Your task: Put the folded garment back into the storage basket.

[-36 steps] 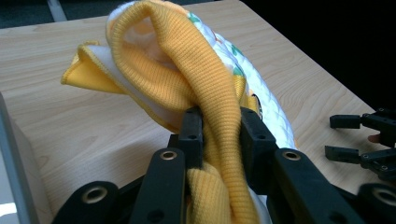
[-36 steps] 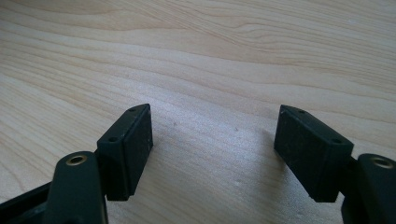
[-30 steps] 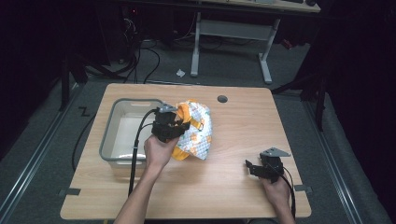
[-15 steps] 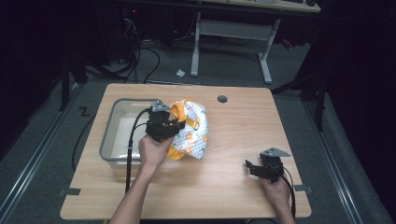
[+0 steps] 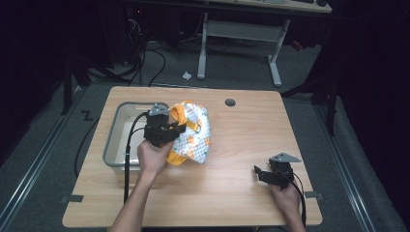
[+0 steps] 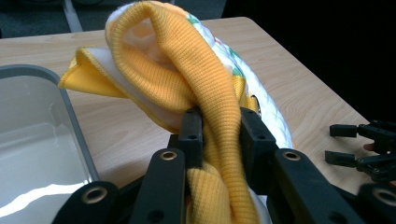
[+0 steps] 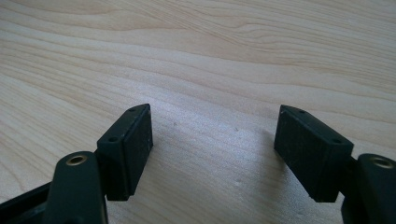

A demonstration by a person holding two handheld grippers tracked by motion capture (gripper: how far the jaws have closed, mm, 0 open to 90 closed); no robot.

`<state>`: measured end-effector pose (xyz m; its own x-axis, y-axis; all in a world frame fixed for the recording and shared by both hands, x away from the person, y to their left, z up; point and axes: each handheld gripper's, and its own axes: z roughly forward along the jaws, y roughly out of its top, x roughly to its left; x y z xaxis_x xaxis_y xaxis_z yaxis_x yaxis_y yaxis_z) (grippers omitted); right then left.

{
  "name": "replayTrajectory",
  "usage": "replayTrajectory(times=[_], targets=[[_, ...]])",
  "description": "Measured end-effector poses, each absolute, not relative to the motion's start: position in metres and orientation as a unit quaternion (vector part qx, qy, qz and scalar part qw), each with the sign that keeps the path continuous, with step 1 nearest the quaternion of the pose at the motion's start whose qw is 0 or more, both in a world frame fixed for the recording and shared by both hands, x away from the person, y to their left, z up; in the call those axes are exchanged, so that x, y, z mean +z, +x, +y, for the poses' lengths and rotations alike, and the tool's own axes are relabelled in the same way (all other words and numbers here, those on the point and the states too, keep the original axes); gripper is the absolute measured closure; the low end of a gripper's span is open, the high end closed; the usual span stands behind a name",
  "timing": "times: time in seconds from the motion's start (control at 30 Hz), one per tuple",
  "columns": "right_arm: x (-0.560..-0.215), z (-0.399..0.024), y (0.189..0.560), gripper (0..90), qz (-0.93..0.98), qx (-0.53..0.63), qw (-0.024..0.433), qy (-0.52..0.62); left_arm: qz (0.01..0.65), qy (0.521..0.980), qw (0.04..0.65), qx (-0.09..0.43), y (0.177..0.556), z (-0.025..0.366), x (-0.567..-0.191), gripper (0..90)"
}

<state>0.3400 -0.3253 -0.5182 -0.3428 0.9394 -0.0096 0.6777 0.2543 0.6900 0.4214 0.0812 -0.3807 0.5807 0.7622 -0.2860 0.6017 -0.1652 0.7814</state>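
Step in hand: carrying the garment [image 5: 192, 133]. Left gripper [image 6: 218, 135] clamps its yellow cuff, just right of the tray [image 5: 116, 140] near the desk's [image 5: 232, 193] left edge. Right gripper [image 7: 215, 144] rests open, empty. Next: lift over the tray rim, then release.

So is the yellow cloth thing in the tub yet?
Not yet. Done: the left gripper is shut on the garment's yellow ribbed edge. In hand: it hangs beside the grey tub. Probably left: moving it over the tub. The right gripper rests open on the table.
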Motion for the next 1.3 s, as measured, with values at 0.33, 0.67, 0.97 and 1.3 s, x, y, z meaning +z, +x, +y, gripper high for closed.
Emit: replayTrajectory(times=[0.33,0.67,0.97,1.3], targets=[[-0.518,-0.325,0.340,28.3,0.762,0.302,0.217,0.531,0.458,0.752,0.465,0.094,0.420,0.096,-0.377,73.7],[-0.518,-0.325,0.340,28.3,0.762,0.302,0.217,0.531,0.463,0.748,0.466,0.096,0.420,0.103,-0.376,73.6],[-0.518,-0.325,0.340,28.3,0.762,0.302,0.217,0.531,0.468,0.744,0.466,0.102,0.419,0.112,-0.376,73.7],[-0.518,-0.325,0.340,28.3,0.762,0.302,0.217,0.531,0.472,0.739,0.468,0.108,0.418,0.123,-0.374,73.6]])
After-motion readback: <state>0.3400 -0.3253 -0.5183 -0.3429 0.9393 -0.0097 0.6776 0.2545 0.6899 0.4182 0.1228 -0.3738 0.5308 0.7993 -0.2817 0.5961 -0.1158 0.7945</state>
